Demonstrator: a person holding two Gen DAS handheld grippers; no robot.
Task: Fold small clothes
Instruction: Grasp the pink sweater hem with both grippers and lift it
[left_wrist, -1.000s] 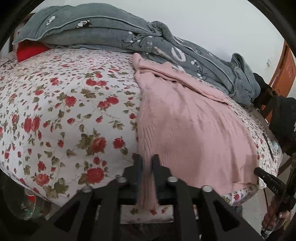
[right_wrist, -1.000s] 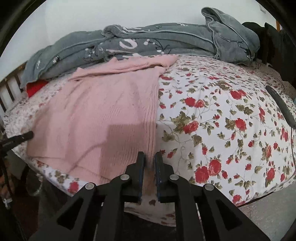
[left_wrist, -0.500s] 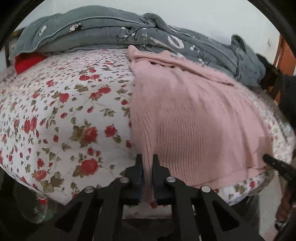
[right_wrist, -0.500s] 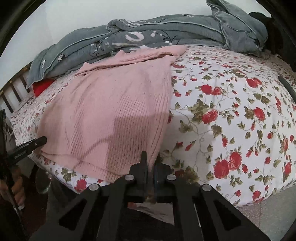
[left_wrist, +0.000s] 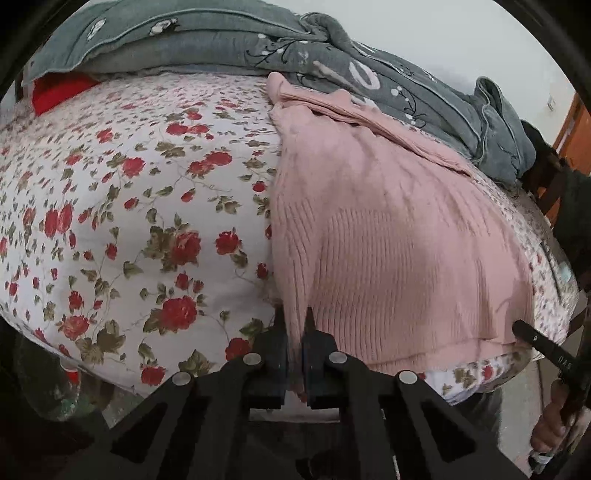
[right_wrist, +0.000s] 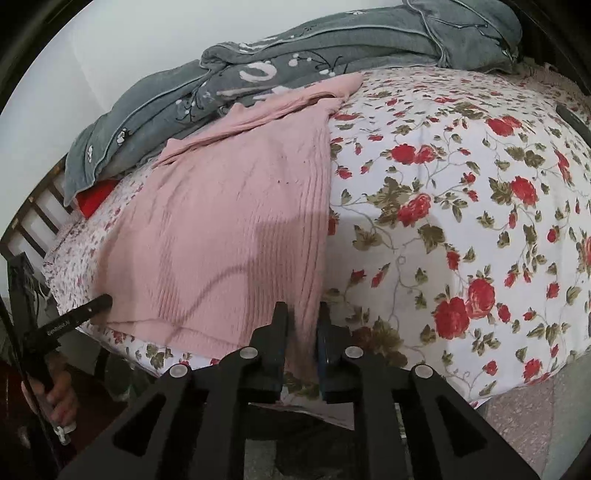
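A pink ribbed knit garment (left_wrist: 391, 236) lies spread on the floral bed, its far end against the grey quilt. It also shows in the right wrist view (right_wrist: 229, 229). My left gripper (left_wrist: 294, 317) is shut on the garment's near left hem corner at the bed's front edge. My right gripper (right_wrist: 302, 314) stands at the near right hem corner with its jaws a little apart and the pink cloth between them. Each gripper's tip shows in the other's view, my right gripper (left_wrist: 524, 330) at the lower right and my left gripper (right_wrist: 98, 304) at the lower left.
A floral sheet (left_wrist: 129, 206) covers the bed. A rumpled grey quilt (left_wrist: 229, 40) lies along the far side, over a red pillow (left_wrist: 55, 92). A wooden headboard (right_wrist: 37, 214) stands at the left of the right wrist view. A dark flat object (right_wrist: 576, 123) lies at the bed's right edge.
Both grippers have moved in toward the bed with the hem corners. The right gripper's jaws stand wider apart than before, slack on the cloth.
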